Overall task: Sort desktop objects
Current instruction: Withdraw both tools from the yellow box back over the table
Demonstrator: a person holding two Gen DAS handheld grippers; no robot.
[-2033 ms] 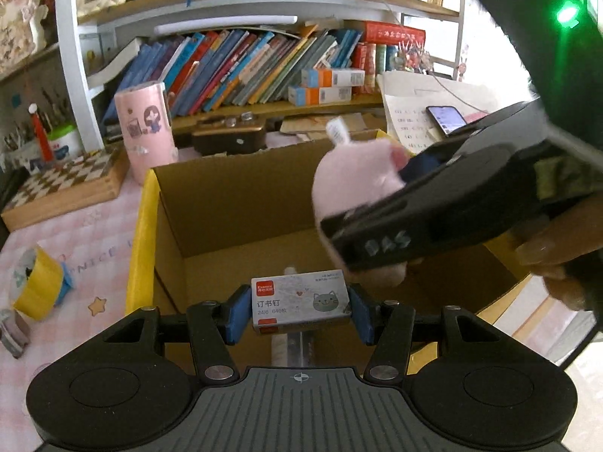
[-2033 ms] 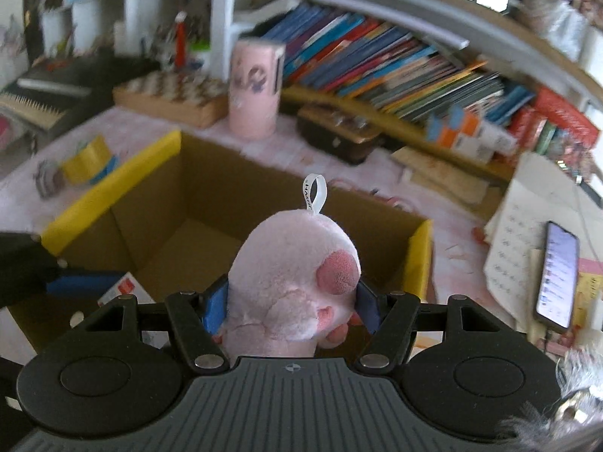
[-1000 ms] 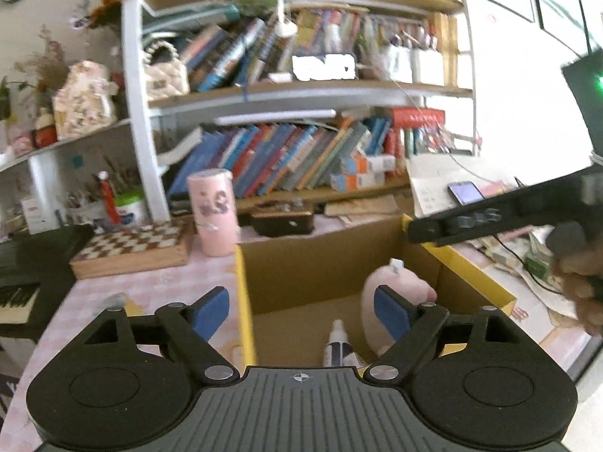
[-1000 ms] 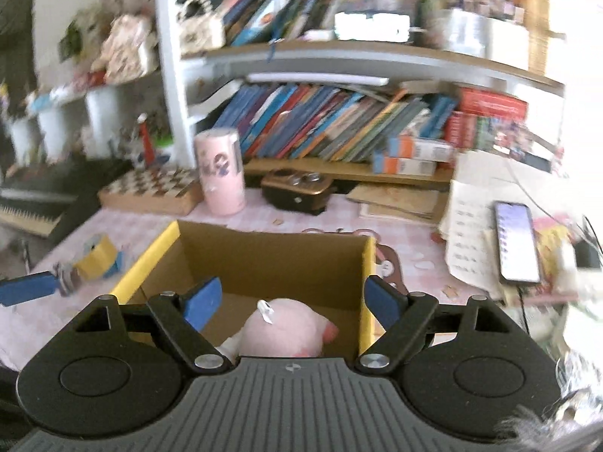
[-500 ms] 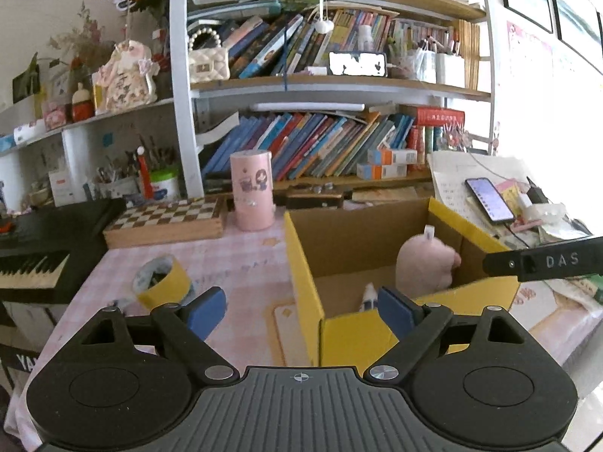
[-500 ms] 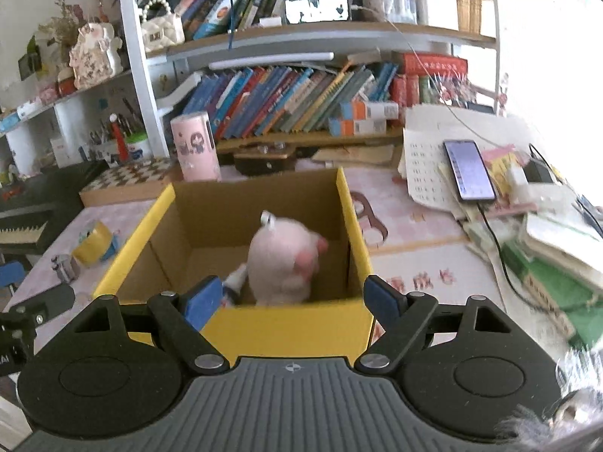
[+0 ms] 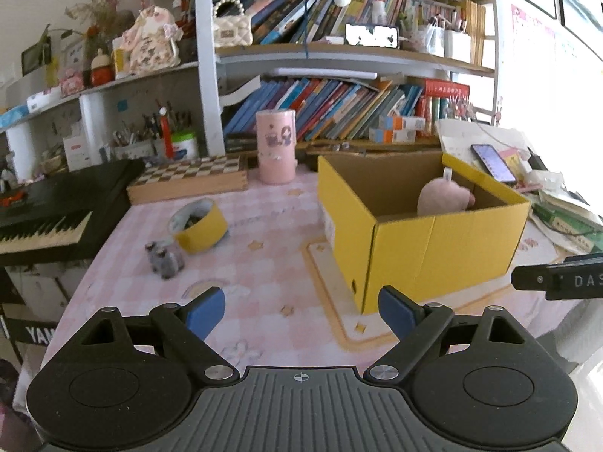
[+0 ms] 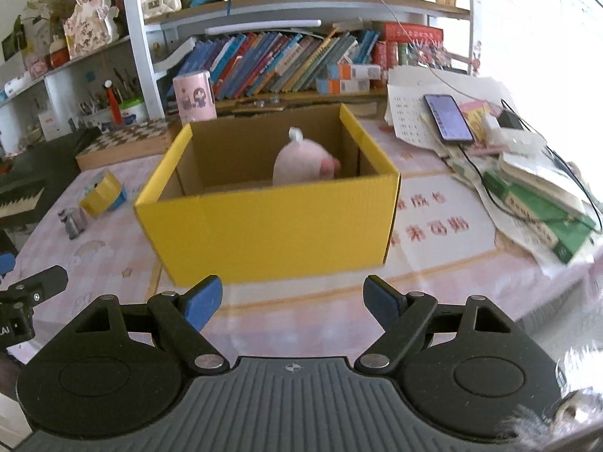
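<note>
A yellow cardboard box (image 7: 444,248) stands on the pink checked desk and also shows in the right wrist view (image 8: 271,229). A pink plush toy (image 7: 444,197) sits inside it, its head above the rim (image 8: 303,165). My left gripper (image 7: 301,314) is open and empty, held back from the box's left front corner. My right gripper (image 8: 290,303) is open and empty, in front of the box's near wall. A yellow tape roll (image 7: 198,224) and a small grey binder clip (image 7: 164,260) lie left of the box.
A pink cylinder holder (image 7: 276,150), a chessboard box (image 7: 188,179) and a black keyboard (image 7: 49,211) stand at the back left. A phone (image 8: 448,116), papers and a green book (image 8: 542,214) lie right of the box. Bookshelves line the back.
Both grippers let go of their items into the box, opened, and pulled back and up. The staple box and the plush toy are now in the box. The box looks farther away.
</note>
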